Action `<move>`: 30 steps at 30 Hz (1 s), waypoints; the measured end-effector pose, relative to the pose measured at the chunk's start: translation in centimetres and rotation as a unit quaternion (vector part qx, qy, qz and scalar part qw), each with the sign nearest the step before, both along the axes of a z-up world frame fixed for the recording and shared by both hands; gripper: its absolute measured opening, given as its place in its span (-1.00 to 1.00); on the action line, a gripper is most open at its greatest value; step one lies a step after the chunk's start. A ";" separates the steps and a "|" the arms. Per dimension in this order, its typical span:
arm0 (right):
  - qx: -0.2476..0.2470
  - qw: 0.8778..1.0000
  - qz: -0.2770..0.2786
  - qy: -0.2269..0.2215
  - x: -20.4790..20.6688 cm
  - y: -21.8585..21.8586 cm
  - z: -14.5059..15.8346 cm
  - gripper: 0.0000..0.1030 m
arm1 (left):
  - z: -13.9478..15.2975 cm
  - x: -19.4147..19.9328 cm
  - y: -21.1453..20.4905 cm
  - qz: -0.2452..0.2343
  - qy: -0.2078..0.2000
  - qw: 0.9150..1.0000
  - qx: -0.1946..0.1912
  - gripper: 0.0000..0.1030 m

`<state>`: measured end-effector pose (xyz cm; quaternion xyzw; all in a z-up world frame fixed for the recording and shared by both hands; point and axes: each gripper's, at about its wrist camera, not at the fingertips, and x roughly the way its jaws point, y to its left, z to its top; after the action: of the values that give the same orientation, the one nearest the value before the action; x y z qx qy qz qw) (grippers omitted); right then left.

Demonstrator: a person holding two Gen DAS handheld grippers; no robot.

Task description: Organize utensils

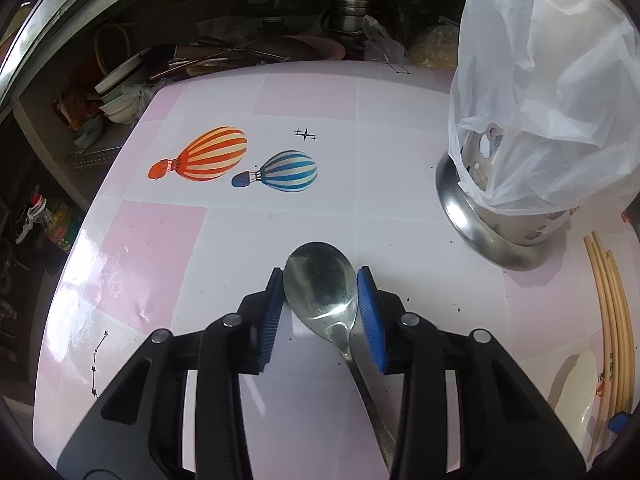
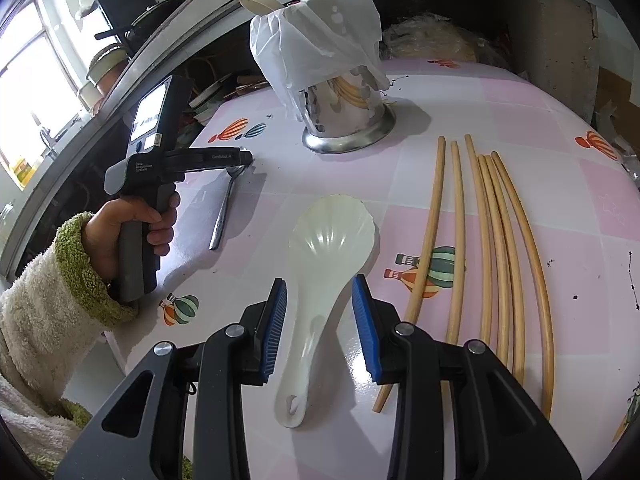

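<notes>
My left hand-held gripper point(image 1: 322, 308) pinches the spoon point(image 1: 320, 286) by its bowl, low on the surface point(image 1: 160, 240). My right hand-held gripper point(image 2: 320, 326) sits open astride the white scoop point(image 2: 324, 280), pads clear; chopsticks point(image 2: 492, 248) lie beside it, near the holder point(image 2: 348, 120).

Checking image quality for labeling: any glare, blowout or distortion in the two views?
Left wrist: glare streak on the metal spoon, sheen on the table, fisheye bends its edges. Right wrist: window blown out, chopsticks look bowed, both sharp.
</notes>
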<state>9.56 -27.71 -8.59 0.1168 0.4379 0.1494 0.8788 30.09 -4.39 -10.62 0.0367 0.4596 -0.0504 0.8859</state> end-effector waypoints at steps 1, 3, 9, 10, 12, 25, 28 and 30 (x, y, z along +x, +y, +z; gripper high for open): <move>-0.001 1.000 0.000 0.000 0.0 0.0 0.0 -0.34 | 0.0 0.0 0.0 0.001 -0.001 1.000 -0.001 -0.31; -0.001 1.000 -0.001 0.000 0.0 0.0 0.1 -0.34 | 0.0 -0.1 0.1 0.003 -0.002 1.000 -0.007 -0.32; -0.002 1.000 -0.010 0.001 0.0 -0.5 0.1 -0.34 | 1.0 -1.1 0.6 -0.004 -0.015 0.999 -0.039 -0.32; -0.001 1.000 -0.011 0.001 0.0 -0.5 0.1 -0.34 | 1.6 -1.7 0.7 -0.011 -0.025 0.999 -0.042 -0.32; 0.000 1.000 -0.011 0.002 0.1 -0.6 0.1 -0.34 | 2.5 -2.4 0.7 -0.020 -0.041 0.998 -0.050 -0.32; 0.005 1.000 0.011 0.000 1.9 0.8 0.1 -0.03 | 8.4 -8.5 2.0 -0.054 -0.132 0.986 -0.085 -0.32; -0.005 1.000 0.009 0.011 2.9 1.1 -0.4 -0.03 | 8.8 -9.2 2.2 -0.053 -0.136 0.985 -0.090 -0.32; -0.011 1.000 0.006 0.019 3.5 1.3 -0.7 -0.03 | 8.9 -9.4 2.4 -0.052 -0.138 0.985 -0.094 -0.32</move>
<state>13.10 -26.44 -9.31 0.1072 0.4566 0.1480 0.8707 20.71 -1.98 -1.70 -0.0160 0.3237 -0.1334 0.9366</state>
